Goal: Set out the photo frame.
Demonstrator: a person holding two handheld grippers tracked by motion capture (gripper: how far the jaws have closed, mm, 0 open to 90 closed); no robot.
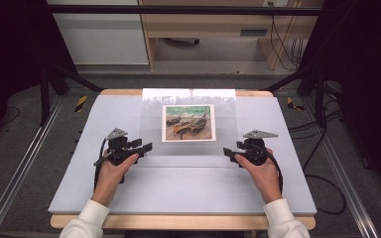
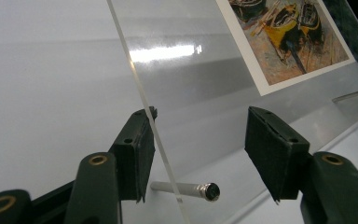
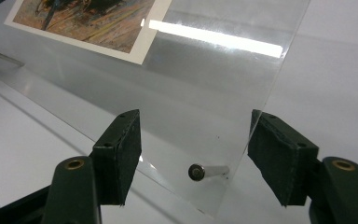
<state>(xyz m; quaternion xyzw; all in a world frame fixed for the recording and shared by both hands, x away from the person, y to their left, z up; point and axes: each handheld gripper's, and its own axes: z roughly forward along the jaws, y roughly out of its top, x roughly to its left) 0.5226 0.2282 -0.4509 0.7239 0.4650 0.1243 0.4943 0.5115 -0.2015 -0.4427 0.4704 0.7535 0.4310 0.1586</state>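
The clear acrylic sheet (image 1: 188, 126) with a boat picture (image 1: 188, 122) behind it is being approached at its near corners by both tools. In the left gripper view the sheet's side edge (image 2: 144, 100) is lying between the jaws of the left tool (image 2: 198, 154), just beside the left-hand pad, which cannot be judged as touching; a metal standoff pin (image 2: 189, 190) is being seen between them. The right tool (image 3: 196, 156) is being held half-wide around the other corner, its pin (image 3: 205, 171) between the pads, none pressing. Everything is being carried by the desk (image 1: 129, 193)
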